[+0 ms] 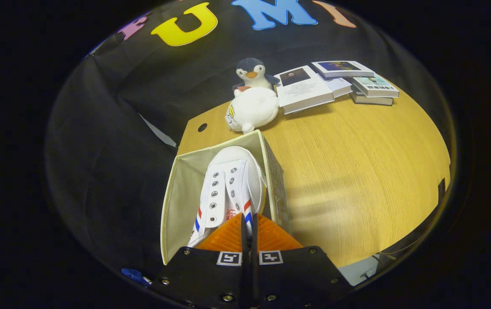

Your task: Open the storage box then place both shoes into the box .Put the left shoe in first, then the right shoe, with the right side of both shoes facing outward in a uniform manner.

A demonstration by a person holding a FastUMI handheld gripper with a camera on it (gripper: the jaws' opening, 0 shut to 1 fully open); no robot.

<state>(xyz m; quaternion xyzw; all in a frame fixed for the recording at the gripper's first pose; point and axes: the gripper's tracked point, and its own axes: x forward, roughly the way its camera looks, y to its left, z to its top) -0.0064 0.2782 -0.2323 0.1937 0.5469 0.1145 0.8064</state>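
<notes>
The tool [249, 223] has its fingers pressed nearly together, pinching the heel collar of a white shoe [228, 189]. The shoe sits inside the open storage box [181, 193] on the bench [357, 171], its long axis running away from the fingers, toe toward the plush penguin [252, 73] beyond.

Legible text: none.
- Shoe [228, 189]: small red mark on the tongue, too small to read.
- Books [335, 83] on the table [357, 163]: cover print blurred, unreadable.
- Storage box [276, 180]: faint print on its outer side, not legible.
- Gripper [249, 223]: square coded markers, no letters or numbers.
</notes>
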